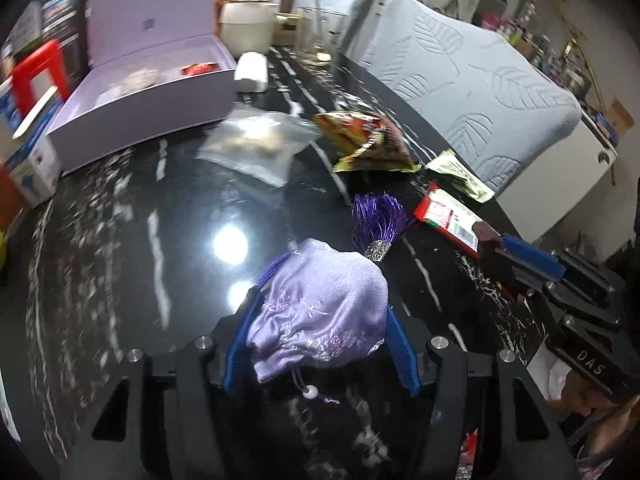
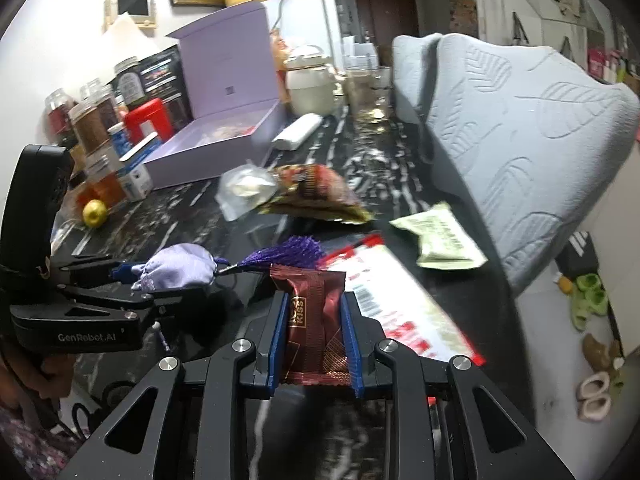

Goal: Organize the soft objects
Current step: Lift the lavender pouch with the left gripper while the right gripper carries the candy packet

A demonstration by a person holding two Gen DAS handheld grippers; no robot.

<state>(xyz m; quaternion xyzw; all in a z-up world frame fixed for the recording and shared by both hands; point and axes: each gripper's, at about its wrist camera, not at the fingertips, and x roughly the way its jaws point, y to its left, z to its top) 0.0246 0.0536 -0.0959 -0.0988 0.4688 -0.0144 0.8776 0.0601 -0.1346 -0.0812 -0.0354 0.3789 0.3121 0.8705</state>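
- The pouch is soft satin, bunched between the left gripper's blue fingers; the cloth could slide out if the squeeze is only on loose folds, and it looks lopsided, bulging towards the front.
- Its tassel and cord dangle free. On the way to the box they could drag across the desk and catch the clear bag or the snack packet that lie between.
- The wrapped sweet in the right gripper is held by slick foil; a twist could let it pivot or slip down.
- Both grippers sit close together, so a crossing move towards the box risks a bump.
- The view is blurred, so exact contact at the pads is hard to judge.
- Left fingers: closed part-way, clamping the pouch, which is lifted just clear of the desk, near its front edge.
- Right fingers: drawn in tight, pinching the sweet upright by its two sides, above the red-and-white packet.
- The box stands open at the far left of the desk, well apart from both held things.
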